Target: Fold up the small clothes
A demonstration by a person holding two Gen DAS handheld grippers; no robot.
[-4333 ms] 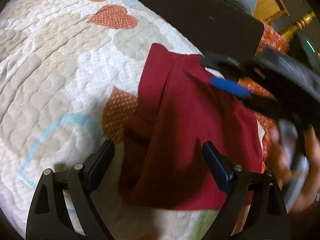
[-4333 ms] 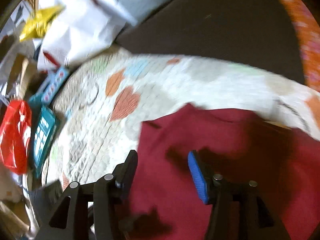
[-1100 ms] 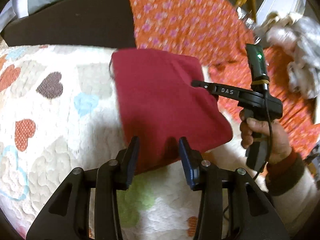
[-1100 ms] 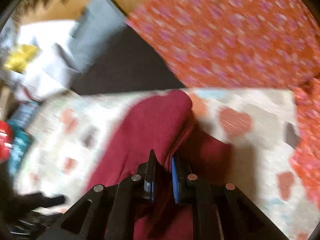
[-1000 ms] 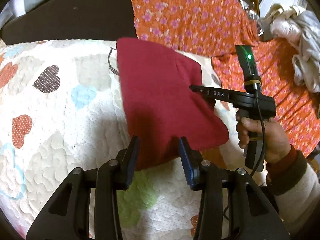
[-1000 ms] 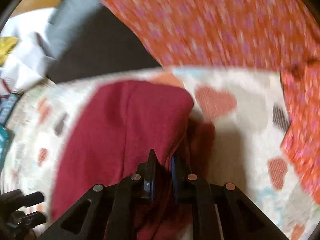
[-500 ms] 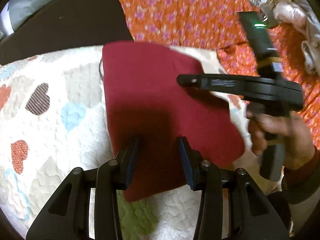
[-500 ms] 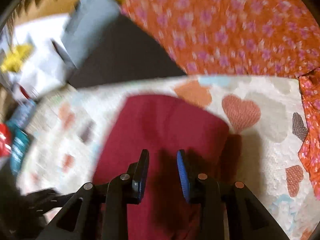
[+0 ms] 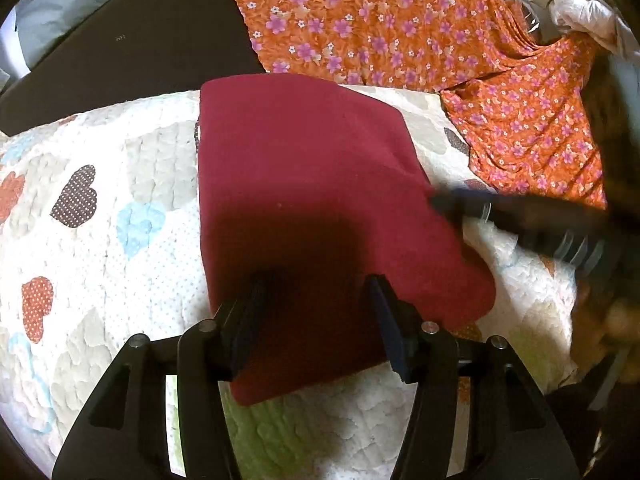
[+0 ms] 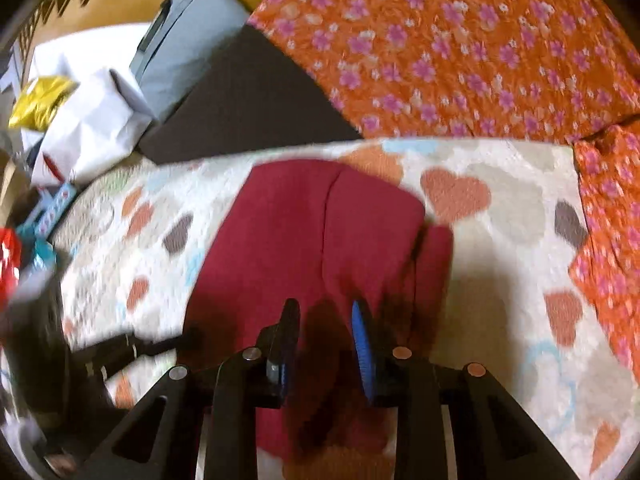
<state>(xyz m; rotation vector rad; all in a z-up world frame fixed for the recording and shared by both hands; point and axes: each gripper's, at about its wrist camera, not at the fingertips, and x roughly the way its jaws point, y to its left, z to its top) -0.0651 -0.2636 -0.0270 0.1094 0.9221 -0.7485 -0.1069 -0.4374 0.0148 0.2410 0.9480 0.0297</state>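
A dark red garment lies folded flat on a white quilt with coloured hearts. My left gripper is open, its fingers apart just above the garment's near edge, holding nothing. My right gripper shows blurred at the garment's right edge in the left wrist view. In the right wrist view the garment shows a fold line down its middle, and the right gripper is open over its near part, empty.
An orange flowered cloth lies beyond and right of the quilt. A dark brown cushion sits behind. White and grey bags, a yellow packet and red and teal items lie at left.
The right gripper let go of the red garment's fold and opened, then drew back to its right edge. The left gripper opened wider and moved in over the garment's near edge.
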